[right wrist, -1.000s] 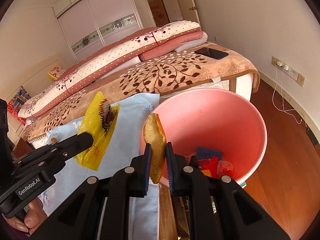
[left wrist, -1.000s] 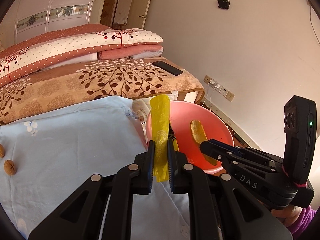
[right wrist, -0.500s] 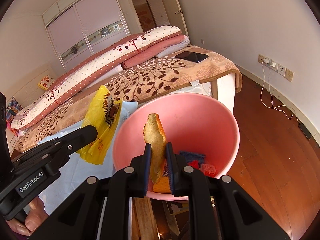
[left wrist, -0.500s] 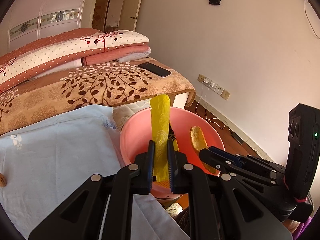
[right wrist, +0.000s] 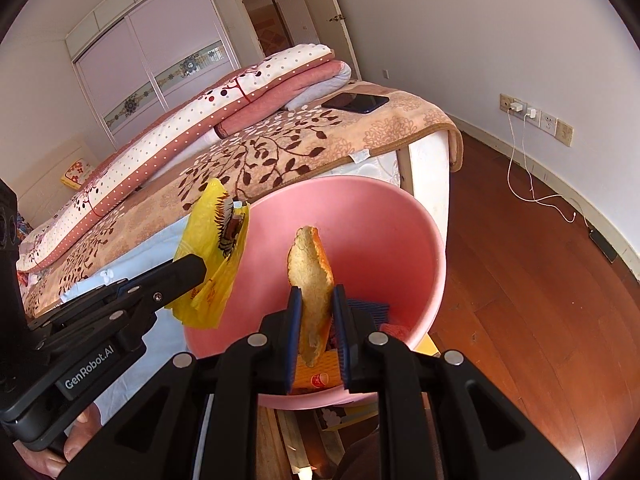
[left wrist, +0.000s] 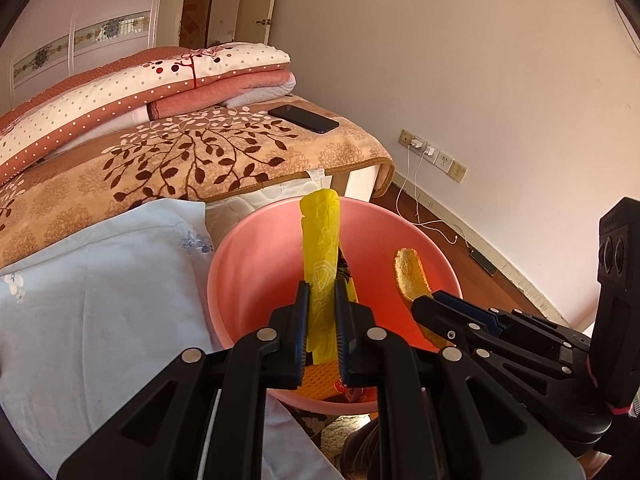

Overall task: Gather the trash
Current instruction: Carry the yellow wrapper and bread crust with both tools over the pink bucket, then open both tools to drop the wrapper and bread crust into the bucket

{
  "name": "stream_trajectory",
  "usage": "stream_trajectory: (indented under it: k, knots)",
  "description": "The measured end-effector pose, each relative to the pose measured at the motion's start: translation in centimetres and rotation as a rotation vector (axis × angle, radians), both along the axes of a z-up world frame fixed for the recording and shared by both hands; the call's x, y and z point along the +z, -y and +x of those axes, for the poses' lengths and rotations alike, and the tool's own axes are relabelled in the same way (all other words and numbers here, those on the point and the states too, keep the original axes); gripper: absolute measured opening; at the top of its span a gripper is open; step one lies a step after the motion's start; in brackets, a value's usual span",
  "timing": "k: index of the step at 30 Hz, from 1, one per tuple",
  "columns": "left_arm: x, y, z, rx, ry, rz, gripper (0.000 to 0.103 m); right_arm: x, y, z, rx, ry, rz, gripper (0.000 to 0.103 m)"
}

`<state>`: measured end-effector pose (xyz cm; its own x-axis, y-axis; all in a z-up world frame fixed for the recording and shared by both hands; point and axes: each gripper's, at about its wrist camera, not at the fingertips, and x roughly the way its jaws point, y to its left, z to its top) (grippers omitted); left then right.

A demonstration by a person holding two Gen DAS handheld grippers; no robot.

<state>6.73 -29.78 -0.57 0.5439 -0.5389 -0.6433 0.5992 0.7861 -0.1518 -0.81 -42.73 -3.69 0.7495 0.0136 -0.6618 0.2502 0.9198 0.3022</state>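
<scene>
Having shifted over the pink bin (left wrist: 248, 272): left tool (left wrist: 322, 308) pinching yellow wrapper (left wrist: 320, 240), right tool (right wrist: 317, 312) pinching peel (right wrist: 310, 276).

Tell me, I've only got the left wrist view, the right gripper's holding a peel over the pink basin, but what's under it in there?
Observer: Below the orange peel, the pink basin holds a dark blue item and something red.
Operator: What's printed on my yellow bag?
Observer: The yellow bag in the left gripper shows a dark spiky print; it hangs at the basin's near-left rim.
Operator: Is the right gripper closed properly?
Observer: Yes, the right gripper has both pads pressing the peel.
</scene>
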Motion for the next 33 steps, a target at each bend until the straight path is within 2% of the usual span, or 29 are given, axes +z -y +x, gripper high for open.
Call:
stream_trajectory:
  k: [22, 26, 33]
  knots:
    - [-1.5, 2.0, 0.9, -0.008, -0.041, 0.057, 0.013, -1.0, 0.9, 0.4, -0.018, -0.024, -0.003, 0.016]
    - [-1.5, 2.0, 1.0, 0.000, -0.048, 0.051, 0.034, -1.0, 0.9, 0.4, -0.018, -0.024, -0.005, 0.016]
    - [-1.4, 1.9, 1.2, 0.009, -0.051, 0.049, 0.041, -1.0, 1.3, 0.4, -0.021, -0.021, 0.004, 0.019]
